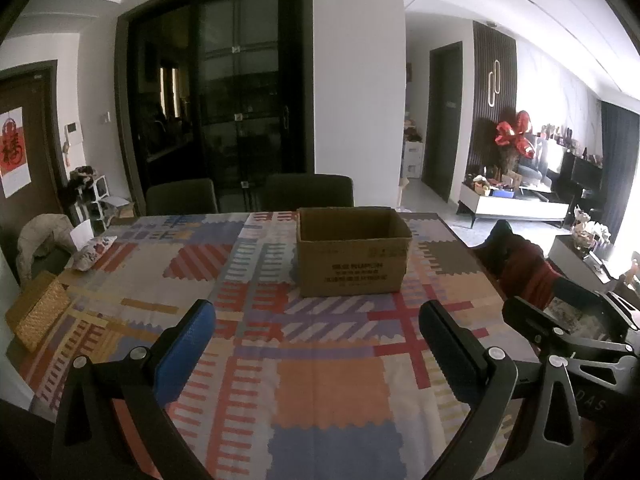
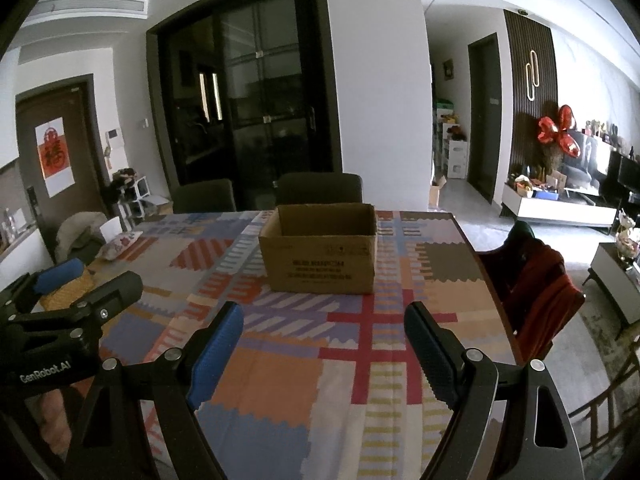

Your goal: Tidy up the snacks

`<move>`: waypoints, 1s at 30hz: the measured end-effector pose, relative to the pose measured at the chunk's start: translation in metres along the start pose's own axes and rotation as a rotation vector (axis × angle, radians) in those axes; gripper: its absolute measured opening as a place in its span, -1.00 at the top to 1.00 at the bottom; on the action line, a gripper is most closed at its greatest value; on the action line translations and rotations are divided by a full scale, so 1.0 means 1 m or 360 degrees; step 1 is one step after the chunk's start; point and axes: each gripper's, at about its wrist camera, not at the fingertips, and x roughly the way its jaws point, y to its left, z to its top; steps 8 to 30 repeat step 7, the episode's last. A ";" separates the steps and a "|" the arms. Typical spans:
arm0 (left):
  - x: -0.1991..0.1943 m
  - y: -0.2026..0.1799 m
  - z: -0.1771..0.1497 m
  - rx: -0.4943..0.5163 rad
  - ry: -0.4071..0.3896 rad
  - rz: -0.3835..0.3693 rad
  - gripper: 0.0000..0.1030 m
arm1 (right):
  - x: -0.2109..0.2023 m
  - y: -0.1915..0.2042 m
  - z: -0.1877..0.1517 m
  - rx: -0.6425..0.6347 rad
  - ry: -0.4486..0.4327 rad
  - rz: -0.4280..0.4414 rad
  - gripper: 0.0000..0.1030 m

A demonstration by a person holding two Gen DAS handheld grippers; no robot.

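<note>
An open brown cardboard box (image 1: 352, 256) stands on the patterned tablecloth (image 1: 280, 360) near the table's far edge; it also shows in the right wrist view (image 2: 322, 254). I cannot see inside it. My left gripper (image 1: 316, 316) is open and empty, held above the cloth in front of the box. My right gripper (image 2: 324, 318) is open and empty too, to the right of the left one. No snacks are visible.
A woven straw basket (image 1: 38, 312) and a floral tissue pouch (image 1: 94, 250) lie at the table's left. Two dark chairs (image 1: 308, 192) stand behind the table. A chair draped in red cloth (image 2: 536, 284) stands at the right edge.
</note>
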 end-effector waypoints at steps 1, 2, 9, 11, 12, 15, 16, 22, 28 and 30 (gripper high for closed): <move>-0.001 0.000 0.000 -0.0002 0.0000 0.0000 -1.00 | 0.000 0.000 0.000 -0.0004 0.0001 -0.0002 -0.62; -0.001 0.000 0.000 -0.0003 -0.0001 0.0005 -1.00 | 0.000 0.000 0.000 -0.0004 -0.0001 -0.0004 -0.62; -0.001 0.000 0.000 -0.0001 0.0000 0.0006 -1.00 | -0.003 -0.001 0.000 0.0005 0.0004 0.0004 -0.62; -0.001 0.000 0.000 -0.0001 0.0000 0.0006 -1.00 | -0.003 -0.001 0.000 0.0005 0.0004 0.0004 -0.62; -0.001 0.000 0.000 -0.0001 0.0000 0.0006 -1.00 | -0.003 -0.001 0.000 0.0005 0.0004 0.0004 -0.62; -0.001 0.000 0.000 -0.0001 0.0000 0.0006 -1.00 | -0.003 -0.001 0.000 0.0005 0.0004 0.0004 -0.62; -0.001 0.000 0.000 -0.0001 0.0000 0.0006 -1.00 | -0.003 -0.001 0.000 0.0005 0.0004 0.0004 -0.62; -0.001 0.000 0.000 -0.0001 0.0000 0.0006 -1.00 | -0.003 -0.001 0.000 0.0005 0.0004 0.0004 -0.62; -0.001 0.000 0.000 -0.0001 0.0000 0.0006 -1.00 | -0.003 -0.001 0.000 0.0005 0.0004 0.0004 -0.62; -0.001 0.000 0.000 -0.0001 0.0000 0.0006 -1.00 | -0.003 -0.001 0.000 0.0005 0.0004 0.0004 -0.62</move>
